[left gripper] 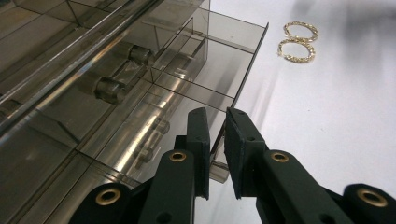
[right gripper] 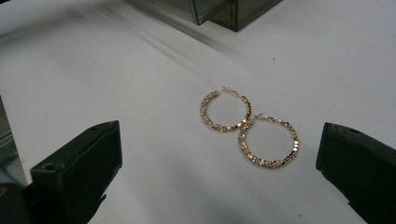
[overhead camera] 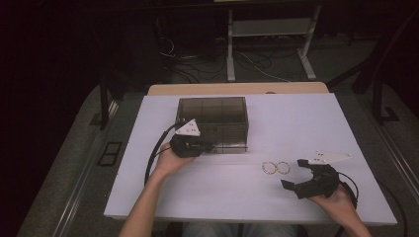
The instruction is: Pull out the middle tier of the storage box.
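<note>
My left gripper (left gripper: 217, 135) pinches the smoky box's (overhead camera: 213, 118) brittle, slick drawer wall; my right gripper (right gripper: 219, 172) gapes released before thin, light hoop earrings (right gripper: 247, 128).

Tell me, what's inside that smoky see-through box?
The box shows bare divided compartments and a pulled-out drawer, nothing in them. Its far corners are too dark to tell. The hoop earrings lie outside.

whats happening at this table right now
A person works at a white table with a gripper in each hand. The left gripper is shut on the front edge of a drawer pulled out of a smoky clear organiser box. The right gripper rests open on the table, its jaws wide apart, facing two gold hoop earrings that lie touching, not yet picked up.
</note>
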{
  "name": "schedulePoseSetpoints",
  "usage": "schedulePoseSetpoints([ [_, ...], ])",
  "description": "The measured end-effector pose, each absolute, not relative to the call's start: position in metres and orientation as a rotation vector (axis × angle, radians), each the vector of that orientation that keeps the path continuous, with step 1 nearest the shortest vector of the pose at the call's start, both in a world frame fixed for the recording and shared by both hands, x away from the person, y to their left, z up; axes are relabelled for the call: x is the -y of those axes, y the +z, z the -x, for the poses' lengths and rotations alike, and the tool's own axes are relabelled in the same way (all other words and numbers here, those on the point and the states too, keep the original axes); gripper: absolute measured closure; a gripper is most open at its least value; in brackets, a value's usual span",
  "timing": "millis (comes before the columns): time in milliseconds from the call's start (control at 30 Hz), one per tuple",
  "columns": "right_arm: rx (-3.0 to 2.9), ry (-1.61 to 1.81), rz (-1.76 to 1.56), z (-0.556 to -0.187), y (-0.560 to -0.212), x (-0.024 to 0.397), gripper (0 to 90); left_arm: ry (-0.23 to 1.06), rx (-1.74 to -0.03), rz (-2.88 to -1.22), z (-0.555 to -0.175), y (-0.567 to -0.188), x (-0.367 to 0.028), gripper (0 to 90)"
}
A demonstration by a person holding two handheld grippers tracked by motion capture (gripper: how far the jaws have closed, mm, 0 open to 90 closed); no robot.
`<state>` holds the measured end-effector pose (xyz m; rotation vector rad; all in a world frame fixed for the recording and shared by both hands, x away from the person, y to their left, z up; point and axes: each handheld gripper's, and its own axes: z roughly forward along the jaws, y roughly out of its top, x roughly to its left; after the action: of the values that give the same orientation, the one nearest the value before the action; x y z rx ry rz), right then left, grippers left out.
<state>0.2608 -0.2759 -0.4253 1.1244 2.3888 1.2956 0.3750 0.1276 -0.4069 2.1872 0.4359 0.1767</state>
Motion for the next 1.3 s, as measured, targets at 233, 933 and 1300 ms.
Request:
schedulePoseSetpoints([
  [233,-2.390,1.296,-1.122,-0.261,-0.425,0.276,0.0,0.180,-0.426,-2.192,-0.370,-0.407,-0.127,79.7],
  [933,-2.390,1.294,-1.121,-0.261,-0.425,0.276,0.0,0.176,-0.407,-2.199,-0.360,-0.407,-0.128,80.7],
  [1300,-2.394,1.293,-1.127,-0.261,-0.425,0.276,0.0,0.172,-0.401,-2.203,-0.357,-0.407,-0.128,80.7],
])
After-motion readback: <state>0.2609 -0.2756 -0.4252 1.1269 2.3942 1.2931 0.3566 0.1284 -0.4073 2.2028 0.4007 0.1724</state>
